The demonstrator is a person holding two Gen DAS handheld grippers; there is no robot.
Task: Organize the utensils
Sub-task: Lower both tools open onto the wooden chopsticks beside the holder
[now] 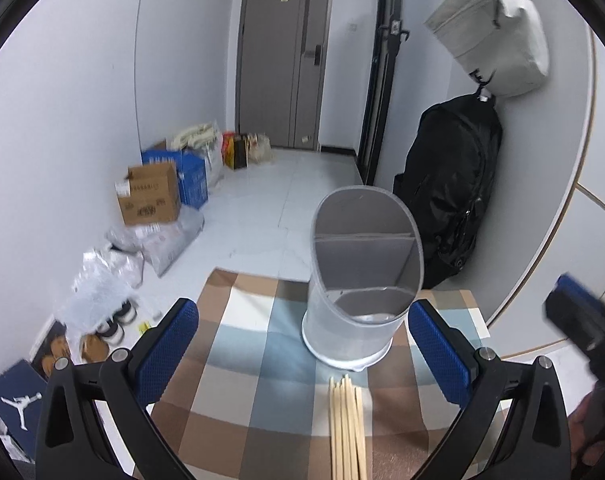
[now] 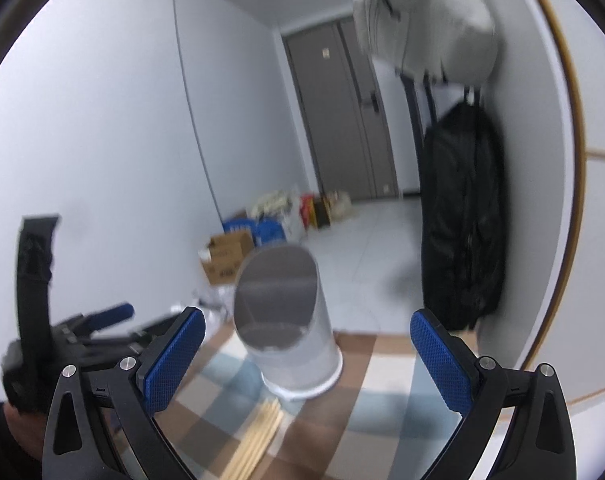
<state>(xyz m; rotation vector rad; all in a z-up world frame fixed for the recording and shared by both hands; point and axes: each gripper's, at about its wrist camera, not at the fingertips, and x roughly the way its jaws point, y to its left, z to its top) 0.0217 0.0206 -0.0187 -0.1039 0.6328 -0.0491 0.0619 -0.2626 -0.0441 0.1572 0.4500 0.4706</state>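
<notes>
Checked cloth in brown, blue and cream covers the tabletop (image 1: pixel 262 344). Going left to right, left wrist view: floor clutter far left (cardboard box (image 1: pixel 150 198), plastic bags), clear of the work area. Left gripper (image 1: pixel 302 344) hovers over the near tabletop, jaws spread wide, nothing between them. Chopsticks (image 1: pixel 347 428), a bundle of pale wooden sticks, lie flat on the cloth at the near edge, tips pointing at the holder and just short of its base. Utensil holder (image 1: pixel 362 280), grey with a white base, stands upright near the far edge, right of centre; slanted rim, inner dividers, compartments look empty. Right gripper (image 1: pixel 582 328) is at the far right, blurred. Black backpack (image 1: pixel 454 192) hangs on the wall behind.

Right wrist view: right gripper (image 2: pixel 307 356) also has jaws spread wide, empty, framing the holder (image 2: pixel 286 320); sticks (image 2: pixel 258 440) sit near and left of centre. Frame is motion-blurred.

Handling guess: sticks are light, stiff, smooth, thin. They will likely roll or fan apart if pinched off-centre. Take the bundle across its width around mid-length, squeeze enough to stop slipping. Flat on cloth means little clearance under them, so the jaws probably scrape the fabric. Holder looks light; could tip if nudged.
</notes>
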